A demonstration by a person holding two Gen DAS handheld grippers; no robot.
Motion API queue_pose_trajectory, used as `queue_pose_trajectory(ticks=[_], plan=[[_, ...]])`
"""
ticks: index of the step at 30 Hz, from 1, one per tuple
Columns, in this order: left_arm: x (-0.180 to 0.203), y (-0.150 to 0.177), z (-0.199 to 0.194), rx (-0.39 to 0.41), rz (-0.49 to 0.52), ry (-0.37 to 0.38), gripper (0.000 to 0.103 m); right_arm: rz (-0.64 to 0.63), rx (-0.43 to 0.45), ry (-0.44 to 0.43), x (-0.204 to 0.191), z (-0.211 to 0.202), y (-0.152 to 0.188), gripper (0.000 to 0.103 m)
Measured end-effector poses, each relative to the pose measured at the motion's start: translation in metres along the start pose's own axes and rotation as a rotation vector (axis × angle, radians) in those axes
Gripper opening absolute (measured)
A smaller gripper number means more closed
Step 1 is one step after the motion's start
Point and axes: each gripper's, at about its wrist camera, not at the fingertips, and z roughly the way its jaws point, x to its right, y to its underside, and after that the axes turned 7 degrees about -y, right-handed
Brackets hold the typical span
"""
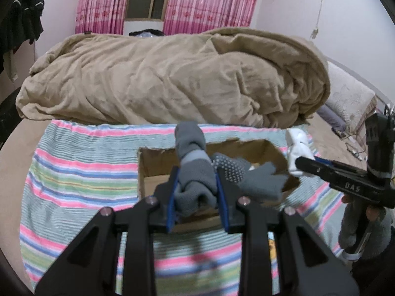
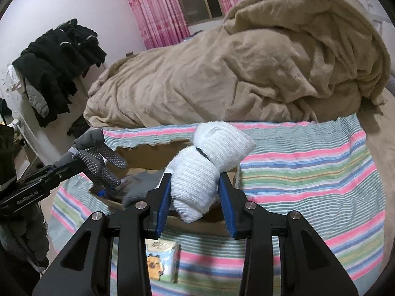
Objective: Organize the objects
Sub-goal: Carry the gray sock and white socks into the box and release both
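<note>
My left gripper (image 1: 196,185) is shut on a grey glove bundle (image 1: 192,162) with white grip dots and holds it above an open cardboard box (image 1: 158,170). It also shows in the right wrist view (image 2: 97,157) at the left. My right gripper (image 2: 195,197) is shut on a rolled white glove bundle (image 2: 209,162) over the same box (image 2: 145,153). The white bundle also shows in the left wrist view (image 1: 297,148), at the box's right edge. Another grey glove (image 2: 138,187) lies inside the box.
The box sits on a striped towel (image 1: 81,172) spread on the bed. A heaped tan blanket (image 1: 172,79) lies behind it. A small tissue pack (image 2: 161,262) lies on the towel in front. Dark clothes (image 2: 59,56) hang at the left. Pink curtains (image 1: 202,2) cover the back wall.
</note>
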Motion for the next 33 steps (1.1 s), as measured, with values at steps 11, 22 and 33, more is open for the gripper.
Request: queue_pose_trajectory(ticks=[11,22,33], plan=[[-0.011,0.021,0.081,-0.164,-0.023,-0.011,0.029,-0.018,-0.075,0.046,0.009,0.048,0.013,0.04],[-0.012,0.017,0.062,-0.172,-0.03,-0.027,0.046,-0.019,-0.072,0.067,0.0,0.042,0.013,0.058],[-0.01,0.011,0.004,-0.104,-0.038,-0.019,0.067,-0.042,-0.012,0.051,-0.02,0.005,0.008,0.063]])
